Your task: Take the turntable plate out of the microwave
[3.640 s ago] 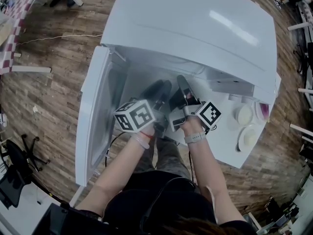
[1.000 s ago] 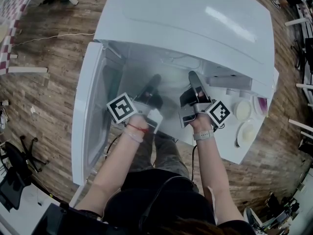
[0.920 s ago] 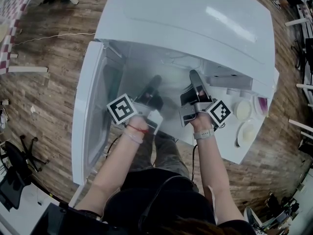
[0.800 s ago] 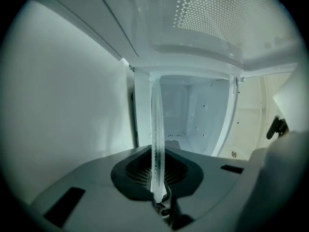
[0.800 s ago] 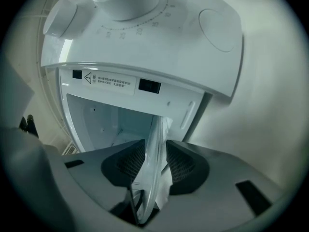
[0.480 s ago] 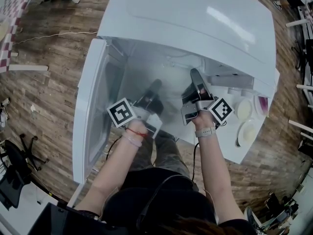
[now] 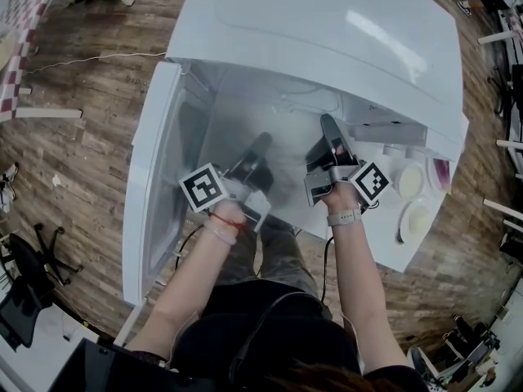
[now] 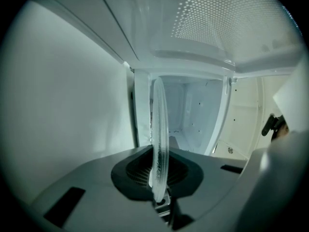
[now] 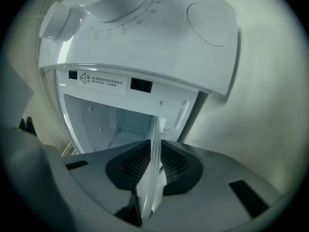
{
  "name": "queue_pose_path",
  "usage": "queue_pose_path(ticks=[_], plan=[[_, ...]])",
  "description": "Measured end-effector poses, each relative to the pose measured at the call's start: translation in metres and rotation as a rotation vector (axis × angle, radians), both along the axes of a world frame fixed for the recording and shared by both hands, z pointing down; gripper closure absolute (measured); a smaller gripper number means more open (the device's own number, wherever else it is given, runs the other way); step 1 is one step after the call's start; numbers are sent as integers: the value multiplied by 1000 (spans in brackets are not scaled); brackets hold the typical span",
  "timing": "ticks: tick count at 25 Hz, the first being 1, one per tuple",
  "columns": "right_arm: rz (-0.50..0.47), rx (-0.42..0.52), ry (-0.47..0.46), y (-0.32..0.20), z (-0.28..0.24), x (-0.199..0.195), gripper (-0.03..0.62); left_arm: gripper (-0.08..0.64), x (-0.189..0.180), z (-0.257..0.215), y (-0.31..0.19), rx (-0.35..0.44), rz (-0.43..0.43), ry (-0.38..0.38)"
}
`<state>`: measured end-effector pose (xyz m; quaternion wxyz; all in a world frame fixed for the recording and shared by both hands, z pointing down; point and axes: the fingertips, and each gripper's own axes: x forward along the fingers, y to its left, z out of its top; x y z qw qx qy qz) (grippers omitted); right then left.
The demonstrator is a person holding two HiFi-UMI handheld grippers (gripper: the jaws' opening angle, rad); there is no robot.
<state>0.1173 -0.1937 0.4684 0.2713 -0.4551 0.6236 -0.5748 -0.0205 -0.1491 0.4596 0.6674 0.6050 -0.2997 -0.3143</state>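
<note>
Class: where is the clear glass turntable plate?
Head view centre: the plate is at the white microwave's mouth, held by the left gripper and the right gripper, whose jaws have just been closing.

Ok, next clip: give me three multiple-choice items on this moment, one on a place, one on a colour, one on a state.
1. The small dishes stand: A. on the microwave's top; B. on the floor; C. on the table beside the microwave.
2. The microwave is: A. white; B. black; C. red.
3. The left gripper's jaws are: A. open, empty; B. shut on the glass plate; C. shut on a cloth.
Answers: 1 C, head view shows them on the table right of it; 2 A, its casing is white; 3 B, the left gripper view shows them clamping the plate's rim.
</note>
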Motion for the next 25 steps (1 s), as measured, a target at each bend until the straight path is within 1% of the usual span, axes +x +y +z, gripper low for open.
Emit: queue_pose_path(ticks=[4,7,12,16,25], plan=[[18,34,-68,0,-5,0,537,528,-2,4,-3,-17,-11,15],[30,39,-99,1,-5,0,546,528,-4,4,-4,-17,-16,27],[29,40,-121,4,-5,0,549,528,-4,5,-7,-3,-24,6],[30,44,-127,6,-4,1,551,528,-9,5,-15,10,-57,-9],[35,31,-158,16,-1,5,552,528,-16,4,-29,28,-99,-10]])
